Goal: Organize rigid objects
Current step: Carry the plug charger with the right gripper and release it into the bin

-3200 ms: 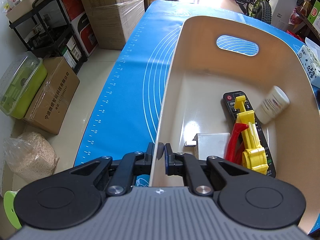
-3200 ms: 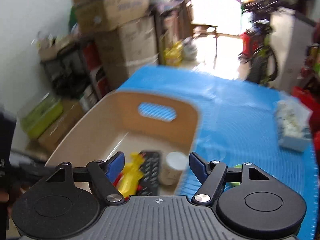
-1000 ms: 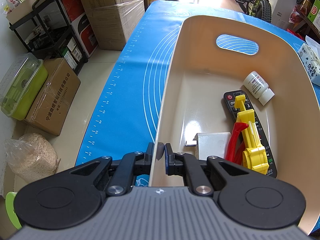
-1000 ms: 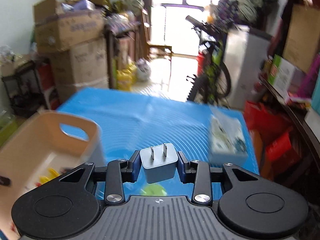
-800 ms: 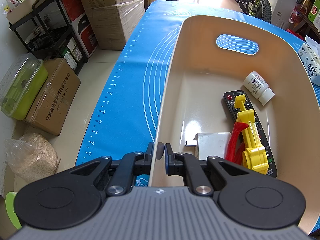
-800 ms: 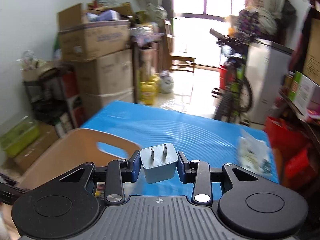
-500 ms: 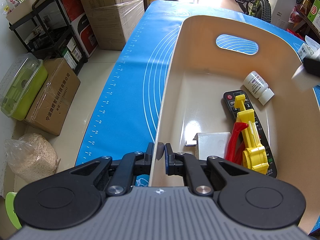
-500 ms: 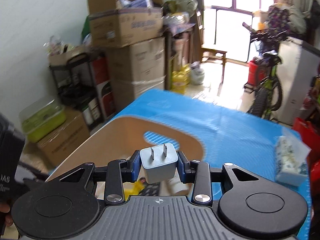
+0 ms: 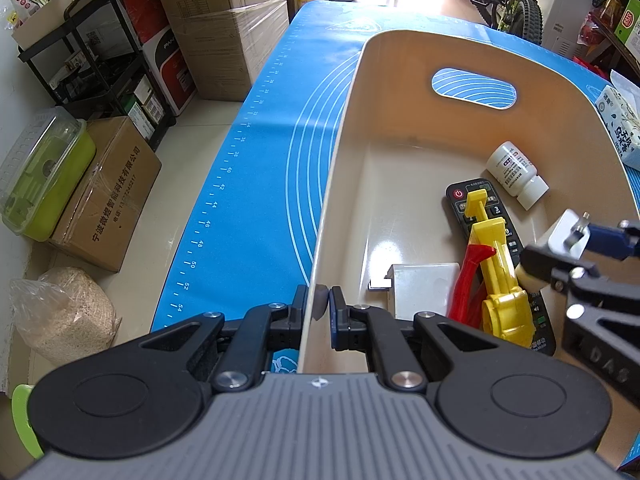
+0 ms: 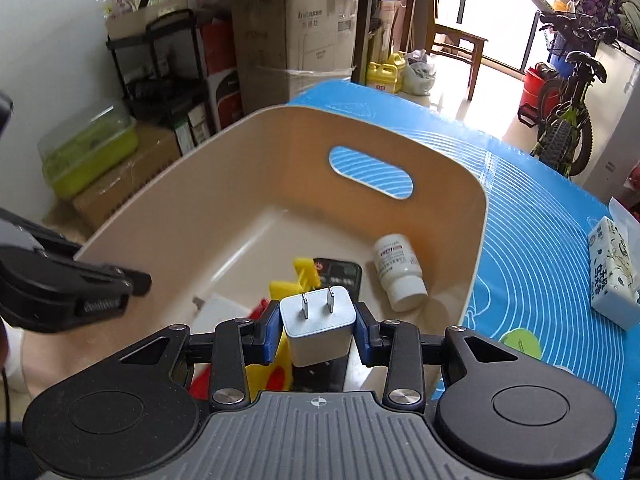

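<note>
1. Beige plastic bin (image 9: 340,168) sits on blue mat (image 9: 256,168) covering the counter; oval handle hole in far wall at 12 o'clock.
2. L gripper (image 9: 319,307): jaws pressed onto bin's near-left wall, one finger inside, one outside, pinching the rim.
3. R gripper (image 10: 317,330): jaws pinching a white plug adapter (image 10: 318,320) by its sides, two metal prongs pointing fwd/up. It hangs over the bin's near-right part, above the contents, not touching them. In left view the adapter (image 9: 566,232) shows at 3 o'clock, inside the rim line.
4. Inside the bin, on its floor:
   - white pill bottle (image 10: 398,272) lying on its side, cap toward near-right, at approx 2 o'clock by right wall;
   - black remote (image 9: 470,200) w/ red power button, running 12-to-6 o'clock;
   - yellow toy (image 9: 494,264) w/ red part lying on top of remote;
   - white flat box (image 9: 424,290) just left of the toy, at 6 o'clock.
5. Tissue pack (image 10: 612,272) on mat, outside bin, at 3 o'clock, well apart from it.
6. Off the counter, 9–11 o'clock: cardboard boxes (image 9: 224,20), black shelf, green lidded box (image 9: 44,176) on floor.
</note>
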